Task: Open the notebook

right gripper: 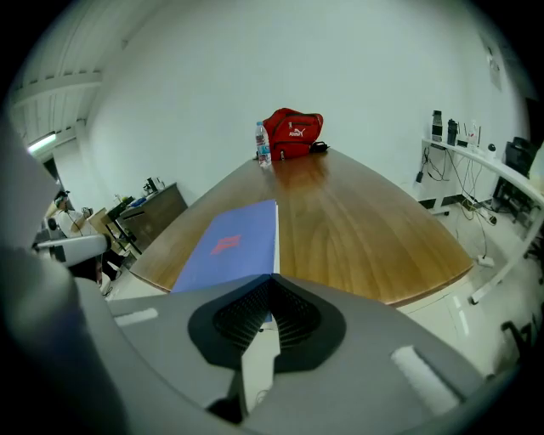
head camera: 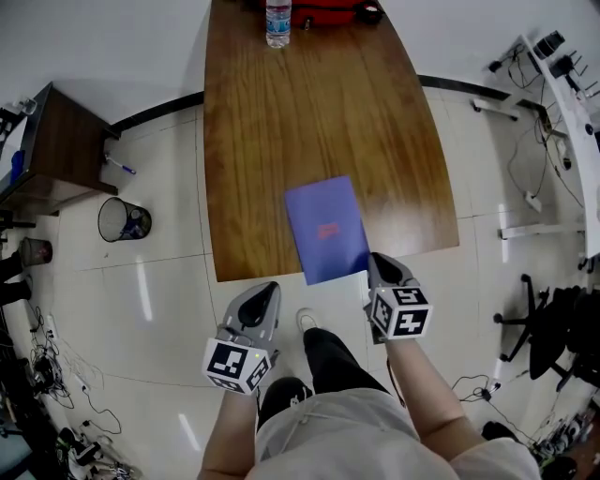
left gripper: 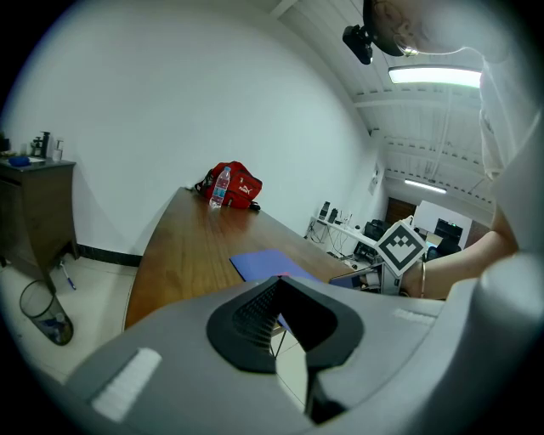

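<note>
At the left, one dark wooden cabinet (head camera: 61, 150) and one wire wastebasket (head camera: 122, 220) are seen on the pale tiled floor (head camera: 159, 309). Two grippers are held off the table's near edge. The left gripper (head camera: 265, 291) is seen with its jaws pressed together on nothing. One blue notebook (head camera: 326, 230), closed, is laid flat at the near edge of the single brown wooden table (head camera: 281, 122), slightly overhanging it. One water bottle (head camera: 277, 22) and one red bag (head camera: 323, 11) are stood at the far end. The right gripper (head camera: 380, 262), also closed and empty, is held just beside the notebook's near corner. One white desk (head camera: 572, 112) and one black office chair (head camera: 553, 337) are seen at the right.
</note>
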{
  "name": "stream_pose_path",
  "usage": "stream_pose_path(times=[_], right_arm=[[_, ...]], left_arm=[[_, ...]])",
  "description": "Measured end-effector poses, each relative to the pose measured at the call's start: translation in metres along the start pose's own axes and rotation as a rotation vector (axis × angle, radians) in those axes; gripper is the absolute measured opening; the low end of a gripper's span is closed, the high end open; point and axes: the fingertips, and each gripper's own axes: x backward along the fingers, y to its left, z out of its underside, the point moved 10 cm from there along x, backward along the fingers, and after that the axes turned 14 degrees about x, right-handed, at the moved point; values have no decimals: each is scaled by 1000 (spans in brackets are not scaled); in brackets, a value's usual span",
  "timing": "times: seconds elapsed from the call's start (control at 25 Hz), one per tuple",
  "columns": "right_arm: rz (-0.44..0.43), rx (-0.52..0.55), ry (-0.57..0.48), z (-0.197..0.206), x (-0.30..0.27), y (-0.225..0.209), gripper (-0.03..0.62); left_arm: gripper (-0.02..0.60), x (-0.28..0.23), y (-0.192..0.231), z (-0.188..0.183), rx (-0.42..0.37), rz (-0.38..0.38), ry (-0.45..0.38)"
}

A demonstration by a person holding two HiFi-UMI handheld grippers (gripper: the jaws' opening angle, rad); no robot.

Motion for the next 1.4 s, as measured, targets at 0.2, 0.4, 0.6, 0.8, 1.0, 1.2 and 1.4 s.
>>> stream_pose_path(times=[0.2, 0.4, 0.6, 0.8, 1.0, 1.2, 1.4], right_arm=[[-23, 40, -84, -30, 23, 14, 8], [-93, 144, -190, -69, 51, 46, 8], [-224, 207, -246, -88, 66, 95, 8], [-350, 249, -228, -84, 56, 150, 12], [-420, 289, -204, -71, 32, 188, 20], [-483, 269, -152, -43, -7, 218, 23], [-483, 286, -94, -24, -37, 224, 8]], left_arm=[[6, 12, -5, -20, -26, -2, -60], [6, 37, -7, -46, -62, -39, -149], [6, 80, 1, -57, -83, -132, -226], [6, 129, 16, -39, -39, -240, -264], [6, 164, 31, -14, 4, -318, -262], [6, 185, 45, 14, 54, -366, -245], [6, 193, 61, 39, 126, -406, -248]])
